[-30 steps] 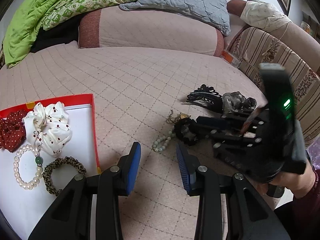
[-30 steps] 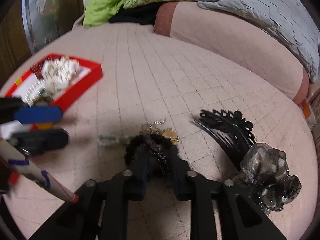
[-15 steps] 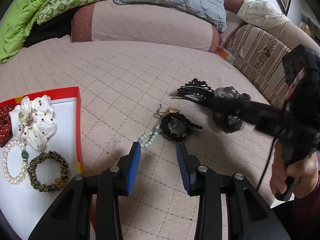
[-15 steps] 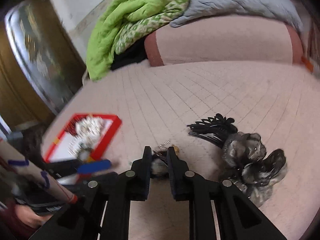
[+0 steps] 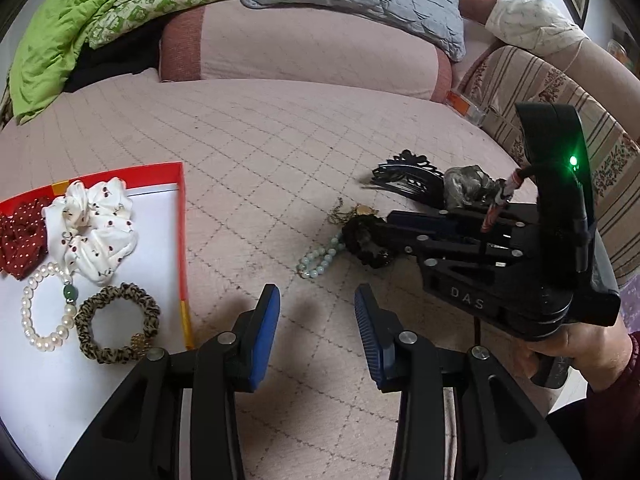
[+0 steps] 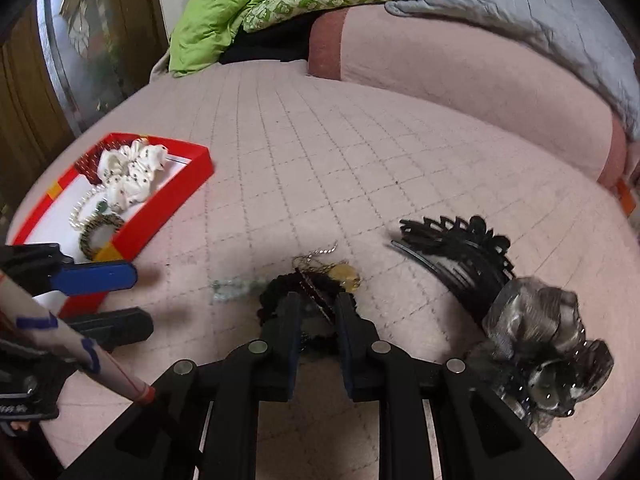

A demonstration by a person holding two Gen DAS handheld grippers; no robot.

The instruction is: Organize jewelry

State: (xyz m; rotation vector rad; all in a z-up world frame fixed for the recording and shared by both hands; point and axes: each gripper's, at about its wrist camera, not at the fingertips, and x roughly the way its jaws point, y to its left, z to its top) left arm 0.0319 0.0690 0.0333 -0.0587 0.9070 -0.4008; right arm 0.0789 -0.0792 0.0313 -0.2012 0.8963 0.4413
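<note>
Pink quilted bed (image 5: pixel 280 140): right hand-held gripper (image 6: pixel 318 308) nearly closed around the black scrunchie (image 6: pixel 280 290), red tray (image 6: pixel 160 204) far left; left hand-held gripper (image 5: pixel 316 320) part-open, empty.

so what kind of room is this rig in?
Likely a bedroom: the work surface is a quilted pink bedspread, with a long bolster pillow and a crumpled green blanket at its head.
</note>
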